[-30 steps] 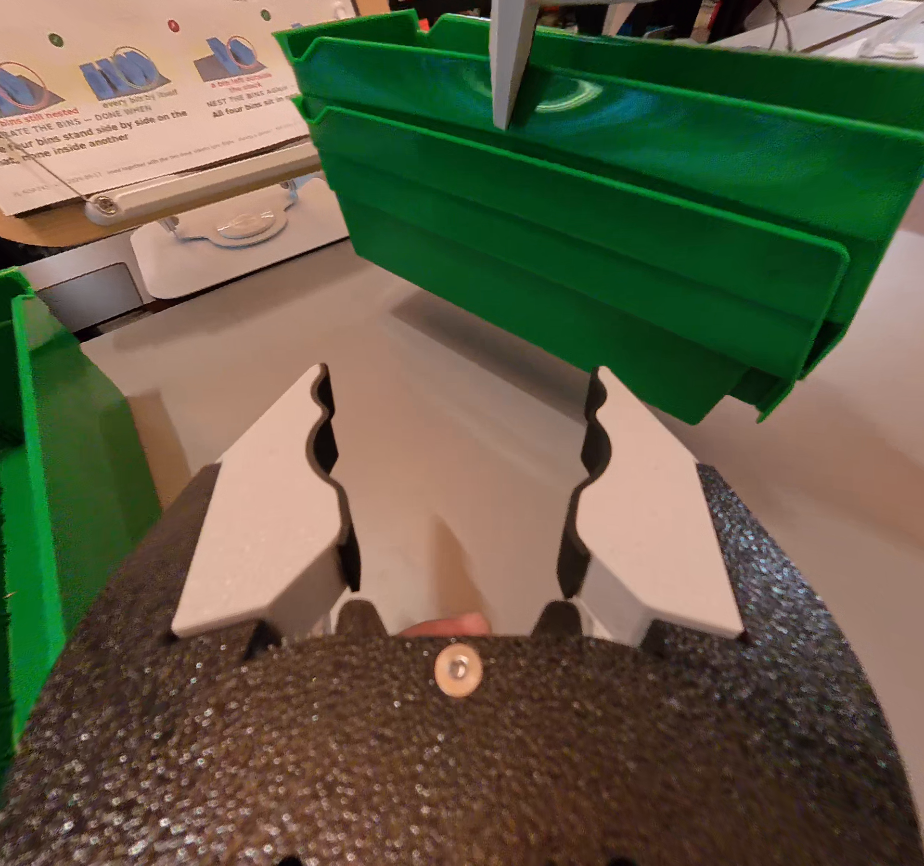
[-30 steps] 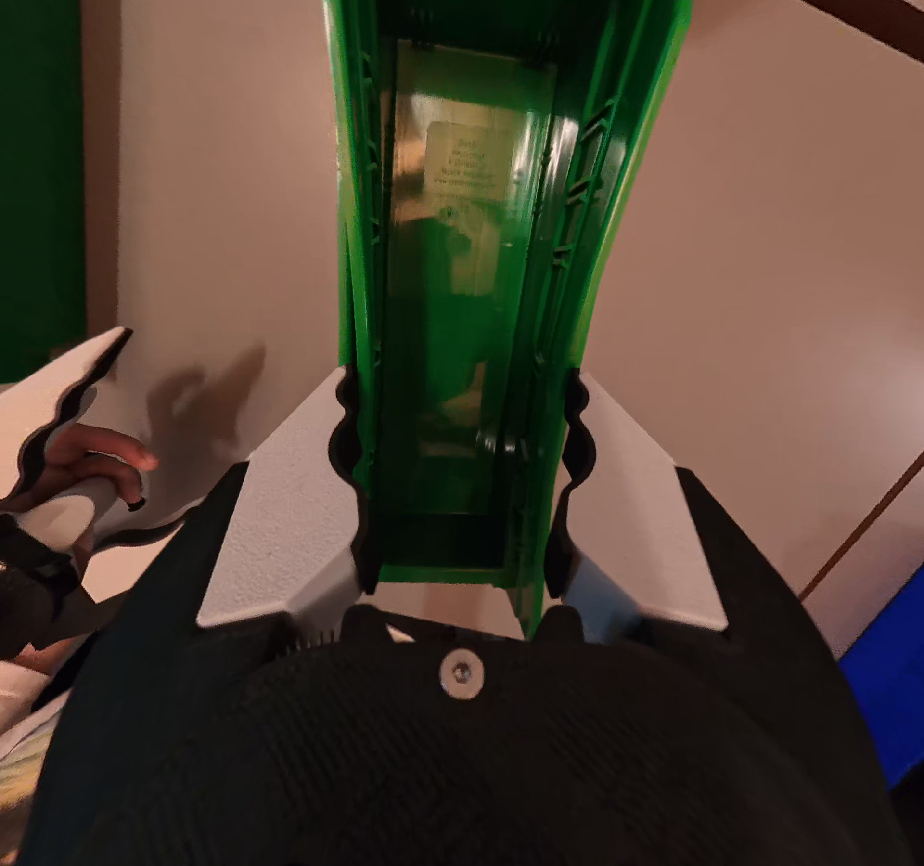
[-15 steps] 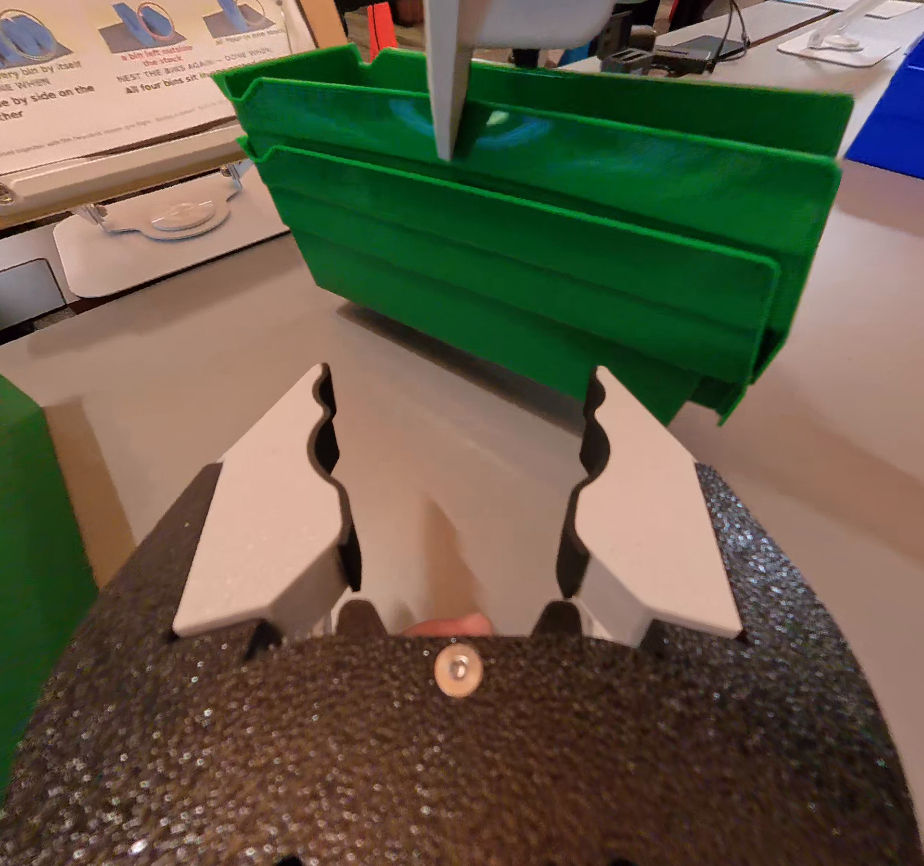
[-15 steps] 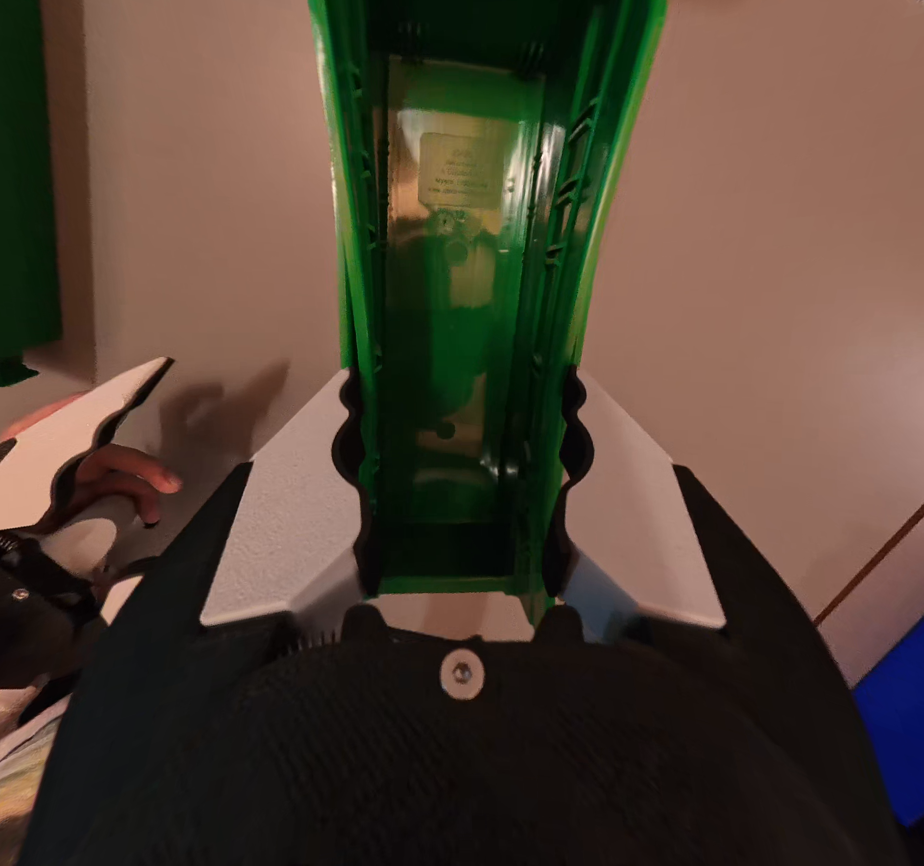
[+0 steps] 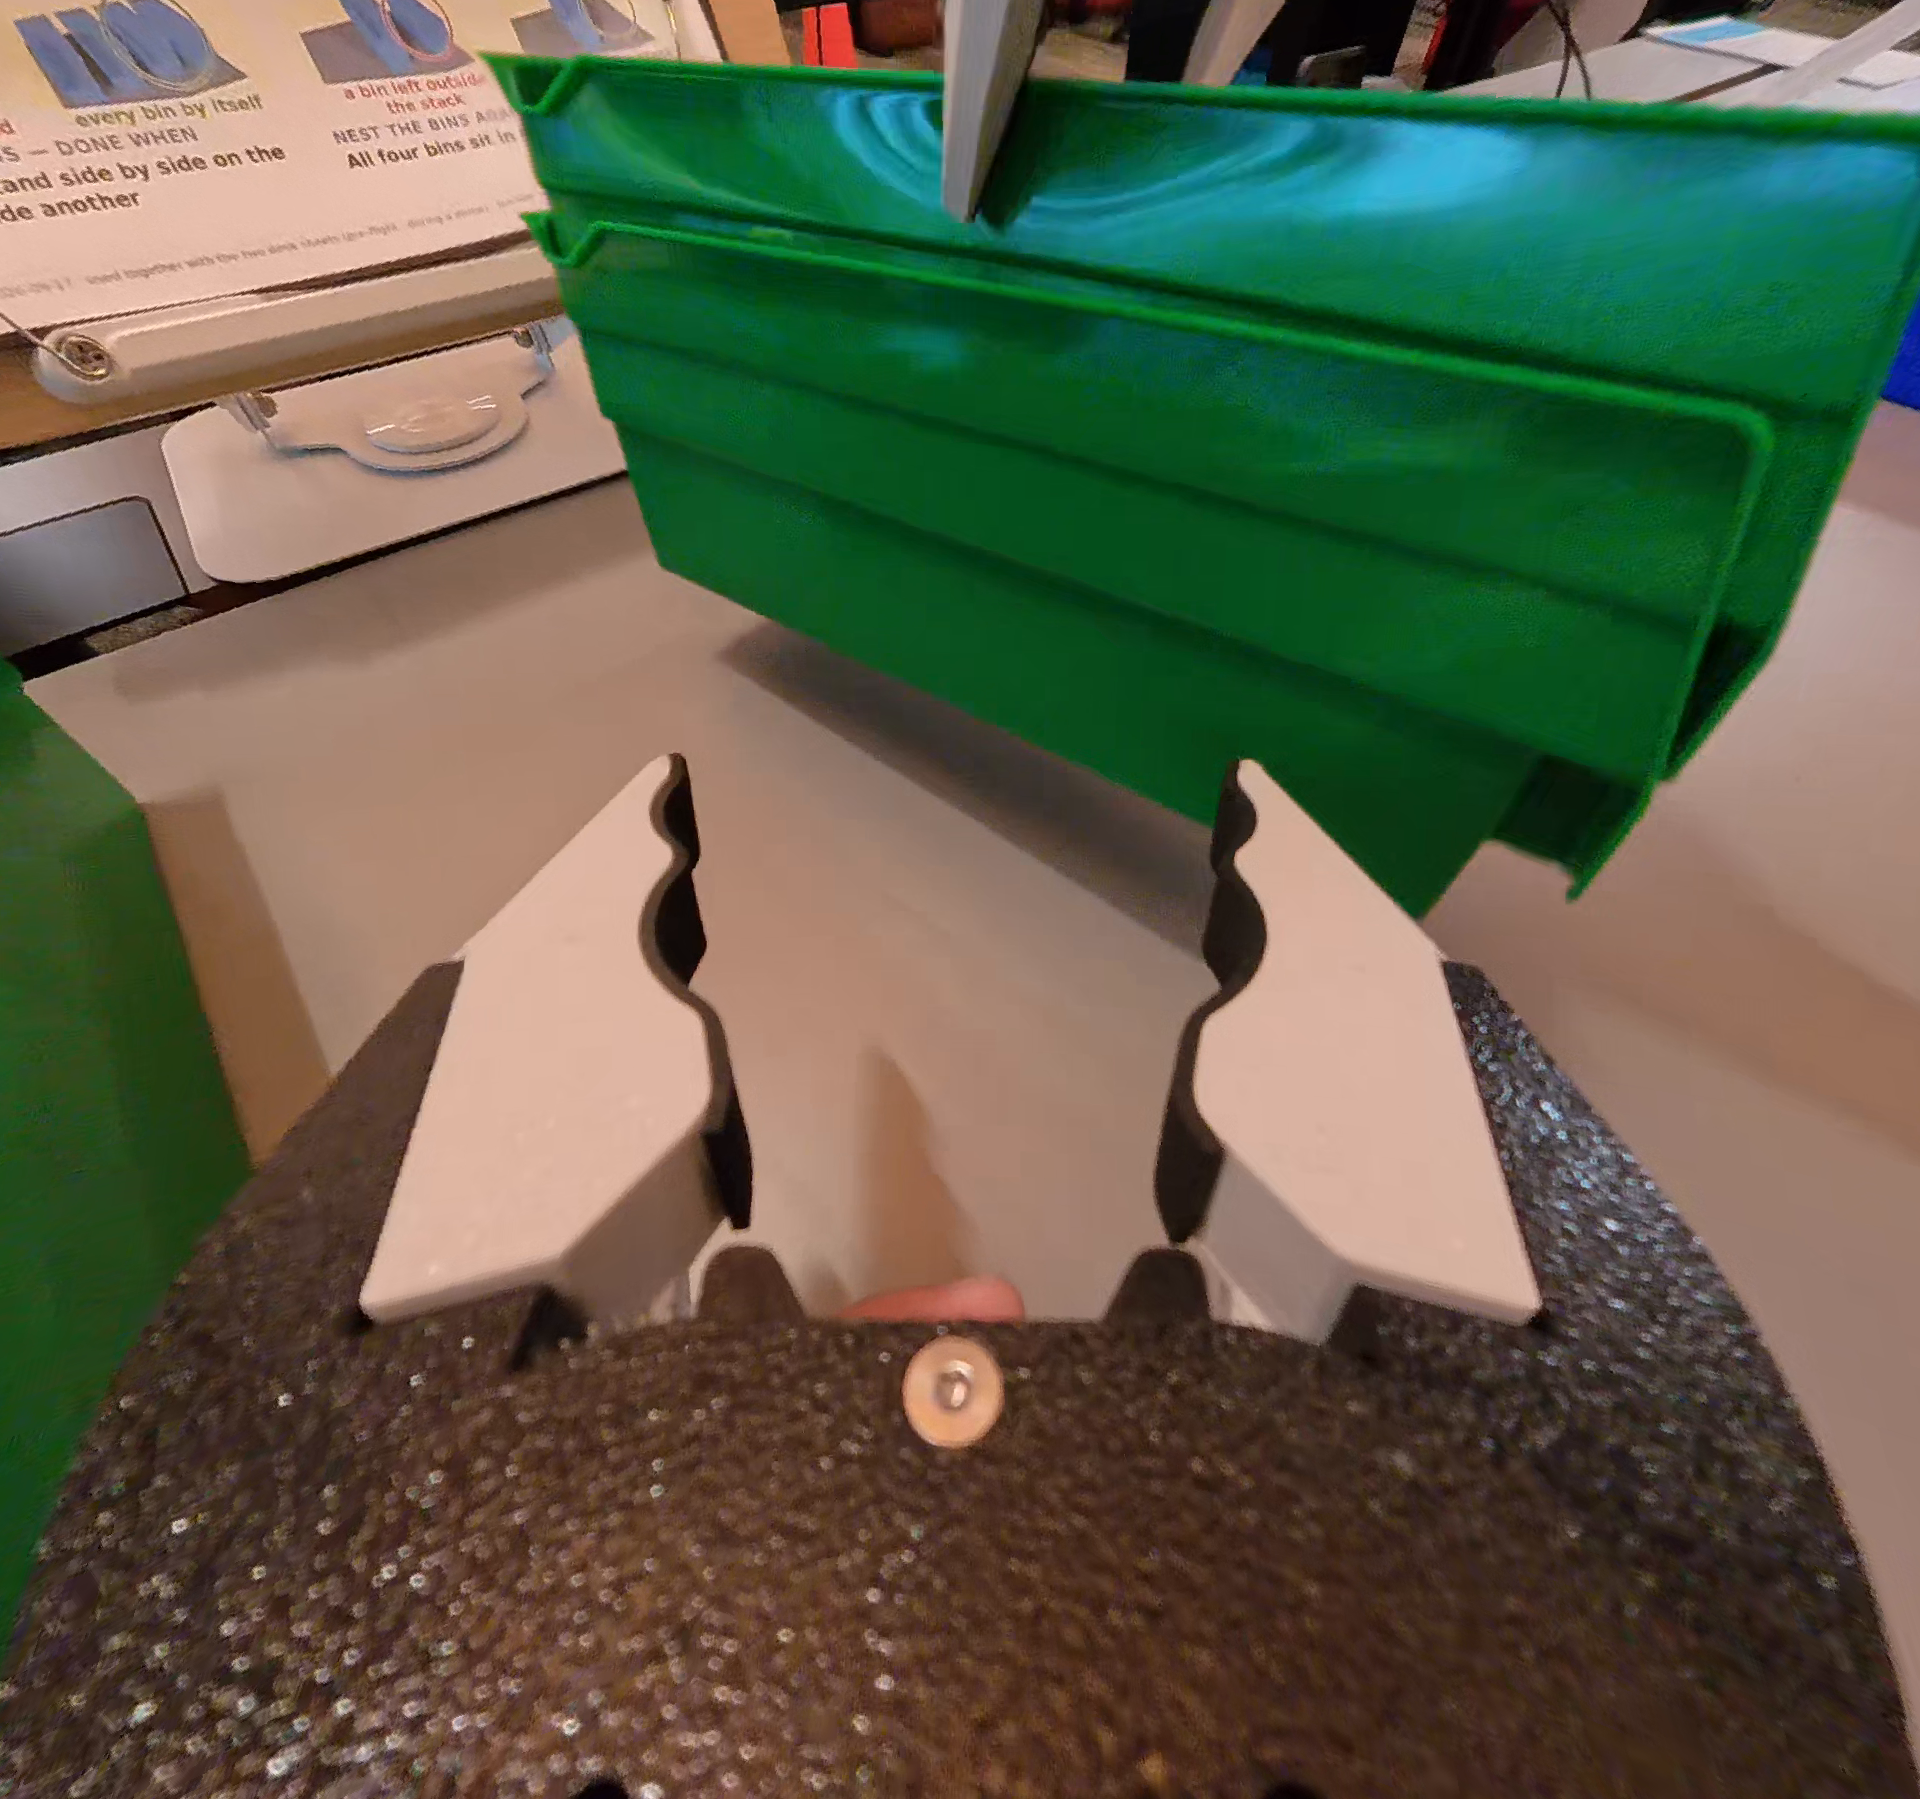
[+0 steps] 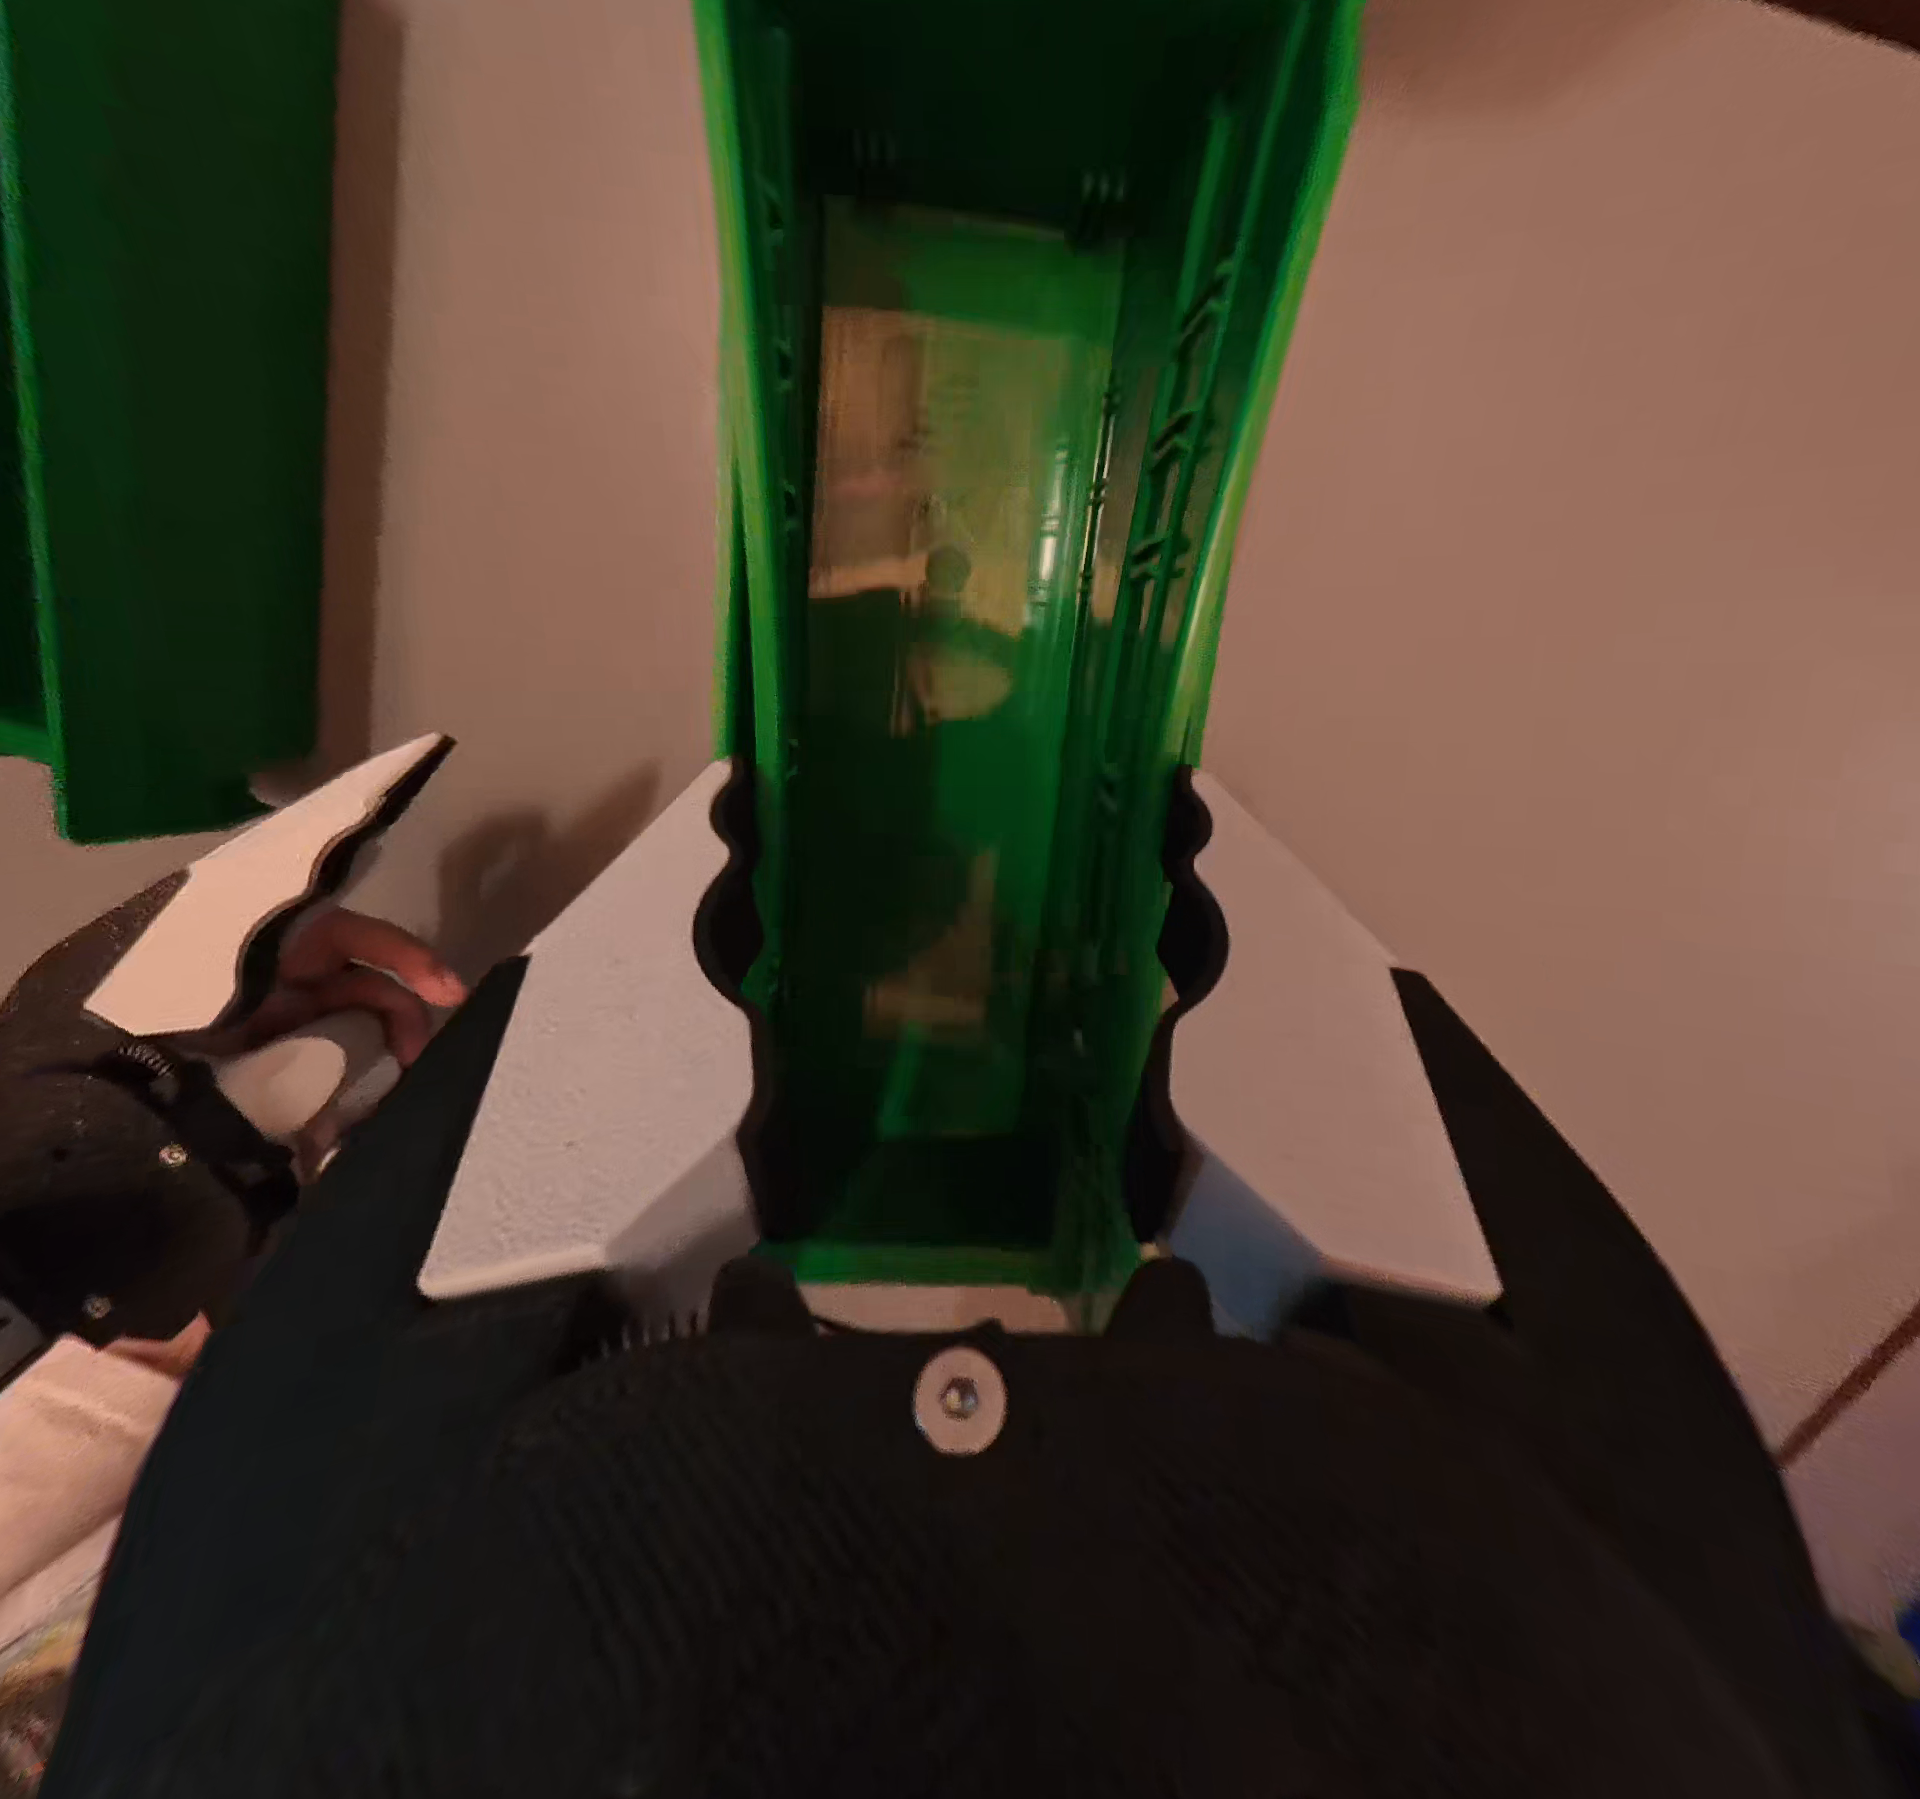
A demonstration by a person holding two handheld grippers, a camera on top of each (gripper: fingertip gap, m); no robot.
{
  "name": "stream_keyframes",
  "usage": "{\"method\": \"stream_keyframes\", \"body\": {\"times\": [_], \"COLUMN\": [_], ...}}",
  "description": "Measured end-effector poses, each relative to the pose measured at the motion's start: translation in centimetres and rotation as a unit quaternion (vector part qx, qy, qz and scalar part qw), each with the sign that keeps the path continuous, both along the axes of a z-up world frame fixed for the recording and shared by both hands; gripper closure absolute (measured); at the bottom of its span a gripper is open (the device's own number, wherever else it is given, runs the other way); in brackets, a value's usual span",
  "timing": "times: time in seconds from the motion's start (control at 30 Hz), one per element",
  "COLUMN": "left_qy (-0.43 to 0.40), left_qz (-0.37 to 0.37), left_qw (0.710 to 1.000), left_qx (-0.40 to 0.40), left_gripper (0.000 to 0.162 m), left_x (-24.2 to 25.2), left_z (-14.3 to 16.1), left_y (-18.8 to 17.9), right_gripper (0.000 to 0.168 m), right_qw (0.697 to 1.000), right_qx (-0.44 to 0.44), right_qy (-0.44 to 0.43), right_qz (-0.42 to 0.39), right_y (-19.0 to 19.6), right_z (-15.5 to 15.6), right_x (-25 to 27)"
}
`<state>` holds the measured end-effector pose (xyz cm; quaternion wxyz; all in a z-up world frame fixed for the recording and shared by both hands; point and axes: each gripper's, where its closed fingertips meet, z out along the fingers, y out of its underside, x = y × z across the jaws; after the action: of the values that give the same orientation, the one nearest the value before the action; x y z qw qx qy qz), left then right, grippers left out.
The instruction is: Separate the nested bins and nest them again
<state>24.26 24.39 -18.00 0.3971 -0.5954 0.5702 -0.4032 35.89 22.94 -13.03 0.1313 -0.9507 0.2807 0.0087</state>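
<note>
The right gripper (image 6: pixel 961 980) clamps the long walls of the nested green bins (image 5: pixel 1195 461), held clear of the table, their long axis crosswise just ahead of the empty, wide-open left gripper (image 5: pixel 956 1001).

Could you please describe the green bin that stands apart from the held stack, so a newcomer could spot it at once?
Start at the beige table. The right gripper holds the nested green stack above it. The lone bin sits to the stack's left, by itself, with no gripper on it.
</note>
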Motion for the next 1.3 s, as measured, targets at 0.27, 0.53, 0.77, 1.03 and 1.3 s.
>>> {"method": "stream_keyframes", "body": {"times": [0.27, 0.53, 0.77, 1.03, 1.3], "left_qy": [0.002, 0.0, -0.002, -0.049, -0.028], "left_qz": [-0.002, 0.004, 0.007, 0.017, 0.013], "left_qw": [1.0, 1.0, 1.0, 0.996, 0.965], "left_qx": [0.002, 0.0, -0.005, -0.07, -0.259], "left_gripper": [0.064, 0.064, 0.065, 0.089, 0.096], "left_x": [0.0, -0.2, -0.2, 0.7, 3.0], "left_z": [0.0, 0.1, 0.1, 0.8, 0.7], "left_y": [-0.1, 0.5, 0.8, -0.1, -1.8], "right_gripper": [0.09, 0.09, 0.089, 0.087, 0.086], "right_qw": [0.998, 1.0, 0.996, 0.995, 0.997], "right_qx": [-0.036, -0.01, -0.074, -0.089, -0.072], "right_qy": [-0.022, -0.009, -0.052, -0.048, -0.041], "right_qz": [0.04, 0.023, 0.026, 0.011, 0.011], "right_y": [-0.1, 0.4, -1.4, -1.9, -0.6], "right_z": [0.1, 0.2, -1.6, -3.2, -3.3], "right_x": [-0.3, -0.1, 1.0, 0.6, -0.7]}}
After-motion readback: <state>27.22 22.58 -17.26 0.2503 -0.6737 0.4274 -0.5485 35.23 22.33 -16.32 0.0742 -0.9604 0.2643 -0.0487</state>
